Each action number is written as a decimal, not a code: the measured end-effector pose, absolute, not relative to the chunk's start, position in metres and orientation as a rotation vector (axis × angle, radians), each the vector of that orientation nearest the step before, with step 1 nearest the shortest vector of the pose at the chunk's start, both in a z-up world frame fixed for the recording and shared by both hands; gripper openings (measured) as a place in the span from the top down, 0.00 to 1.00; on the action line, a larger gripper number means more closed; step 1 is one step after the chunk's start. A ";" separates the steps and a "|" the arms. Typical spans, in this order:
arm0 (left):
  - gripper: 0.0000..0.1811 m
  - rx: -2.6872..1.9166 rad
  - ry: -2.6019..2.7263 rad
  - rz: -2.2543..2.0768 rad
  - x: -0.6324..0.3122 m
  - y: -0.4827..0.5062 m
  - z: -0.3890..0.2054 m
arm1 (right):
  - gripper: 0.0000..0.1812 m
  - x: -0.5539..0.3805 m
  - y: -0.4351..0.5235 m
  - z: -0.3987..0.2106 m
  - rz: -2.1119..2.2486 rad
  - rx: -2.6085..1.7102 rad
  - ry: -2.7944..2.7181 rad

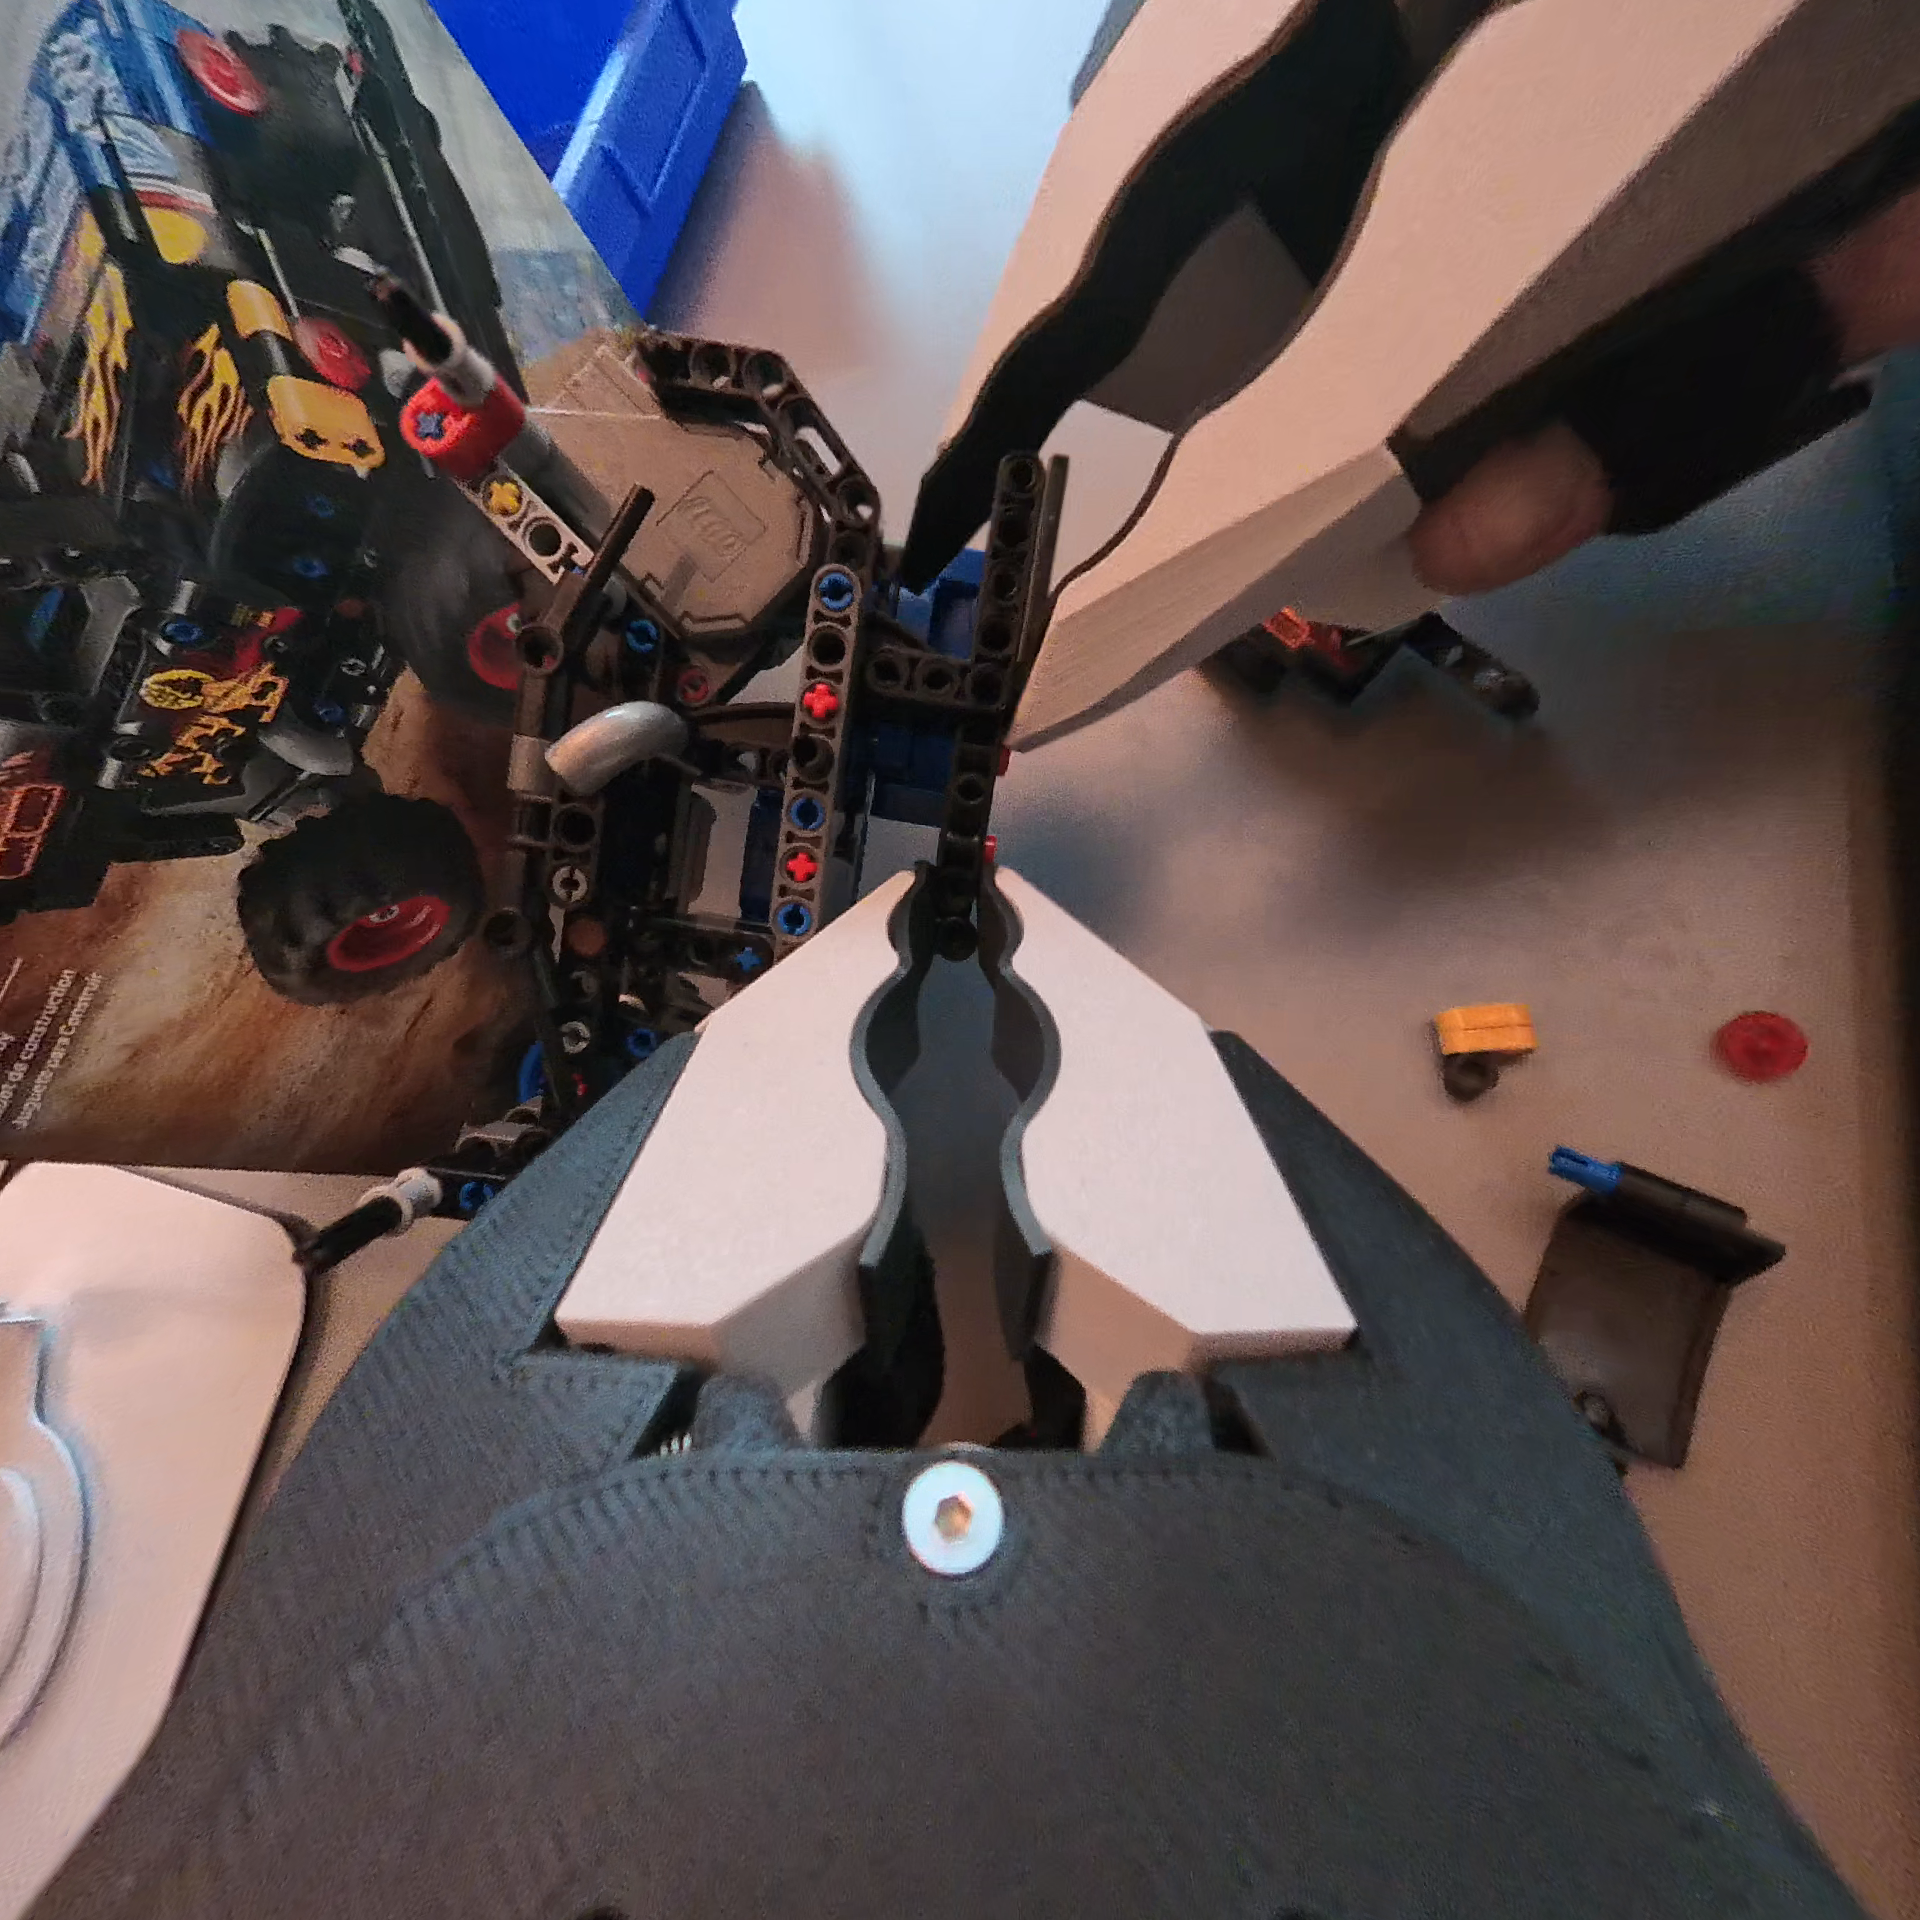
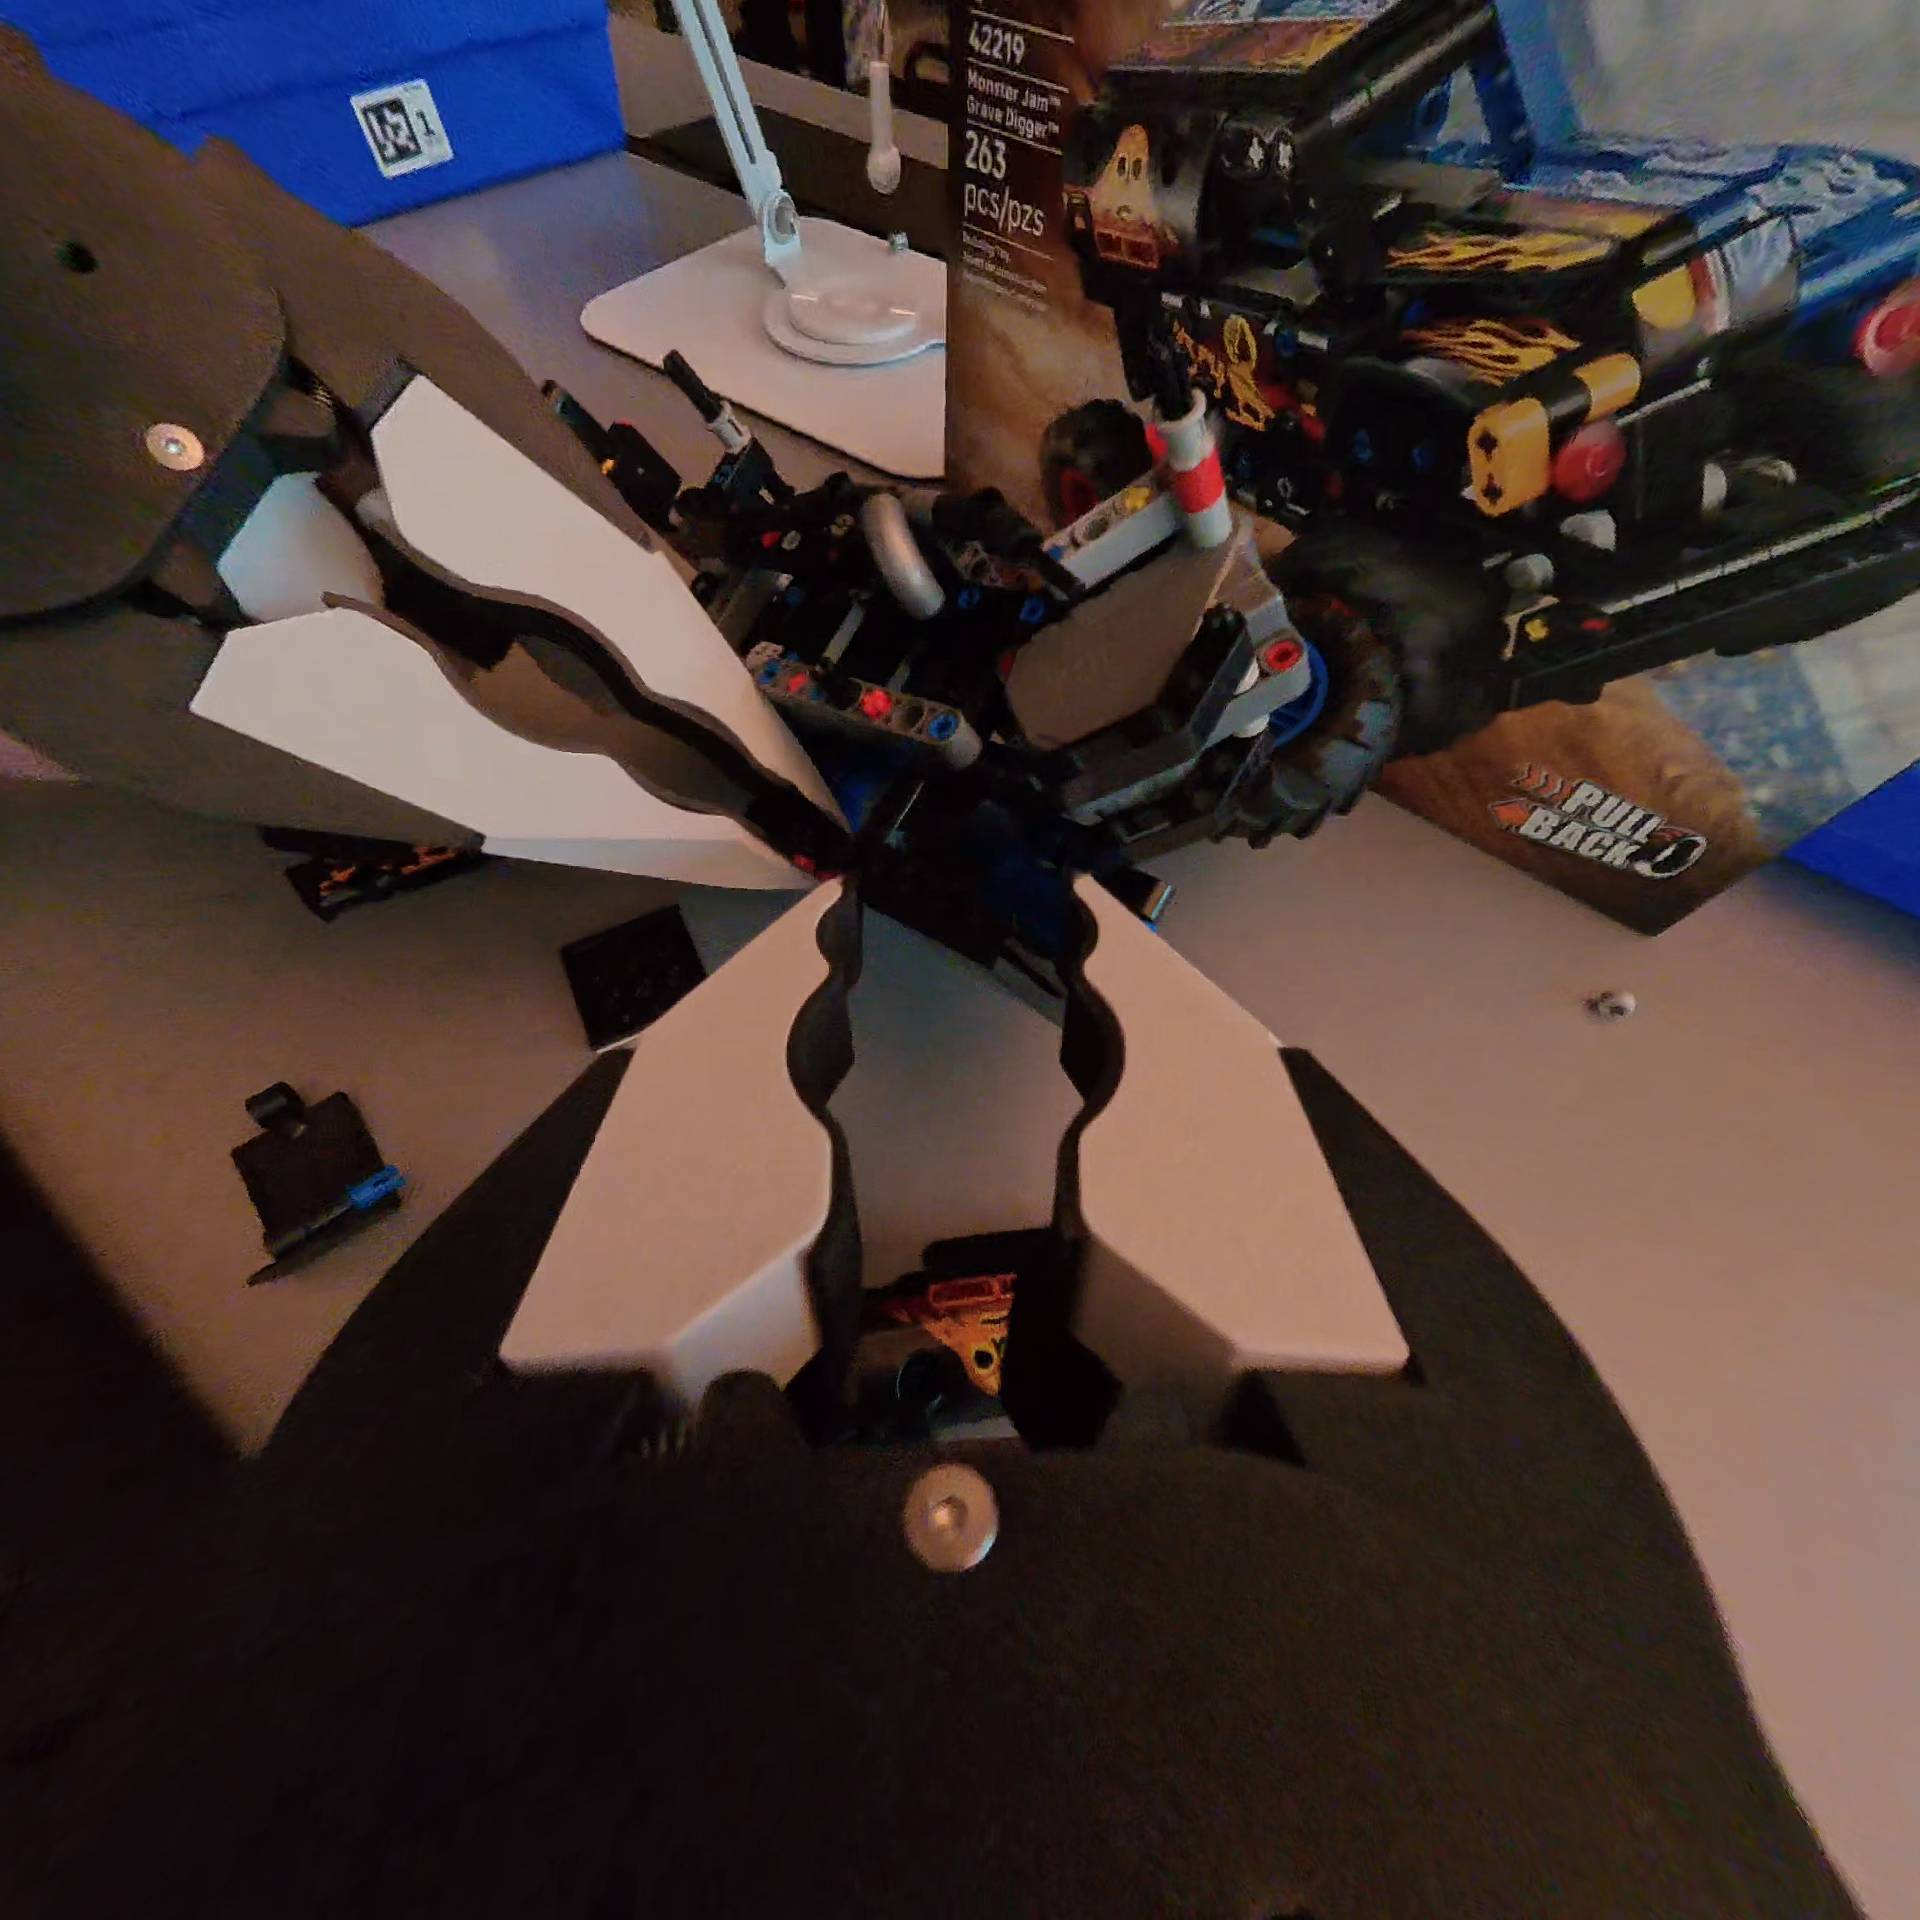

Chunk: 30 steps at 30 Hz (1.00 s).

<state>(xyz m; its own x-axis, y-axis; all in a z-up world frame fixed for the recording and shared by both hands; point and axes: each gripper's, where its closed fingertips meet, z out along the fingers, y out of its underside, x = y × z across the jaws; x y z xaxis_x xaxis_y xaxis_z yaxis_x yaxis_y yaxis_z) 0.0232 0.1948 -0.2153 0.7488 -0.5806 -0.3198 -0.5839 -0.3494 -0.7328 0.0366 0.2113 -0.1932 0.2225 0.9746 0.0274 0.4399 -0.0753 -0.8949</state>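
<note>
A half-built black, grey and blue toy-brick truck chassis (image 1: 727, 748) stands on the grey table, in front of its box. My left gripper (image 1: 956, 896) is shut on the near end of a black holed beam (image 1: 971, 821) on the chassis's right side. My right gripper (image 1: 977, 644) comes in from the upper right and its fingers straddle the upper part of the same black frame. In the right wrist view, my right gripper (image 2: 961, 904) has its jaws partly apart and pressed on the dark frame of the chassis (image 2: 935, 644). The left gripper (image 2: 821, 852) meets it from the left.
The toy's box (image 1: 208, 623) stands behind the chassis, also in the right wrist view (image 2: 1455, 416). Blue bin (image 2: 312, 104) and a white lamp base (image 2: 810, 322) at the back. Loose on the table: yellow piece (image 1: 1484, 1031), red disc (image 1: 1760, 1046), black panel with blue pin (image 1: 1642, 1309), black plate (image 2: 634, 971).
</note>
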 end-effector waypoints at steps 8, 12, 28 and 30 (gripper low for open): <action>0.97 -2.007 0.769 -0.113 0.024 0.200 -0.203 | 0.81 0.040 0.219 -0.177 0.681 -1.565 -1.276; 0.97 -1.977 0.720 -0.173 0.026 0.202 -0.194 | 0.81 0.042 0.221 -0.165 0.628 -1.505 -1.253; 0.97 -1.872 0.536 -0.453 0.035 0.206 -0.164 | 0.83 0.046 0.226 -0.128 0.451 -1.313 -1.105; 0.97 -1.869 0.524 -0.469 0.036 0.207 -0.162 | 0.83 0.047 0.227 -0.126 0.415 -1.294 -1.106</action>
<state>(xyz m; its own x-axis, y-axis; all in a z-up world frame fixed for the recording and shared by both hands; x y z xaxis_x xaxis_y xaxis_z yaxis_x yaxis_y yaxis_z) 0.0356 0.2068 -0.1621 0.8246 -0.5611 0.0714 -0.1336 -0.3159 -0.9393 0.0470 0.2269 -0.1260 0.4636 0.7832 0.4142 0.3175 0.2896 -0.9030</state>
